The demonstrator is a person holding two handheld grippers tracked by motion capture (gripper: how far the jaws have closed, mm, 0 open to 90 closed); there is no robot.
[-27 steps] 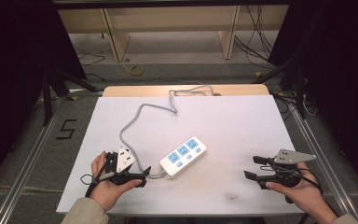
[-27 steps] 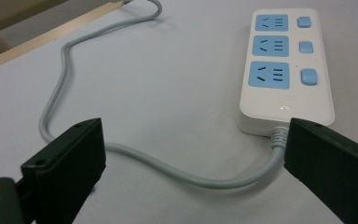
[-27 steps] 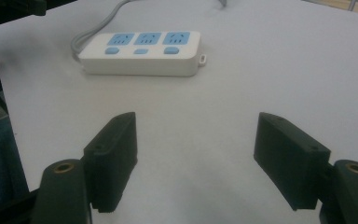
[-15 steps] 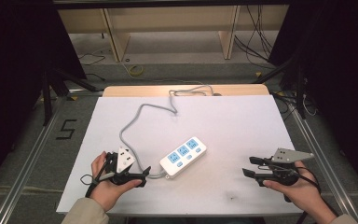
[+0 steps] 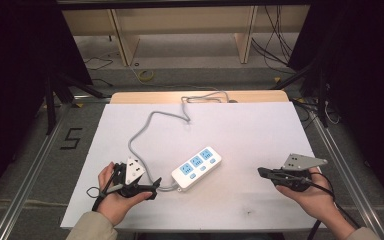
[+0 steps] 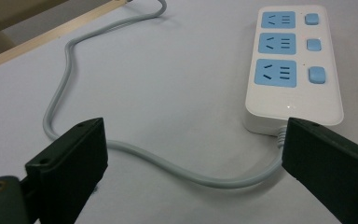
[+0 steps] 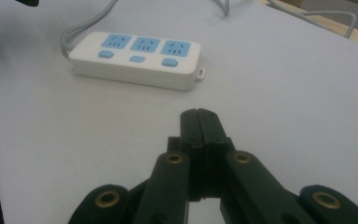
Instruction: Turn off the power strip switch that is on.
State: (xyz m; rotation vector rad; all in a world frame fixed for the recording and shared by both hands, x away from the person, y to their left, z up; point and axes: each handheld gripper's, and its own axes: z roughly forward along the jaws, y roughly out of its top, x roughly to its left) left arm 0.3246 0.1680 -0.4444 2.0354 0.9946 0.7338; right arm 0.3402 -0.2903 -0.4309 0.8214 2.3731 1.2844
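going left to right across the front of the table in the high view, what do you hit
left gripper → power strip → right gripper

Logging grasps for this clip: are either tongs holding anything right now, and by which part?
Nothing is held. The left tongs are open, straddling the cable near the power strip without gripping it. The right tongs are shut on nothing.
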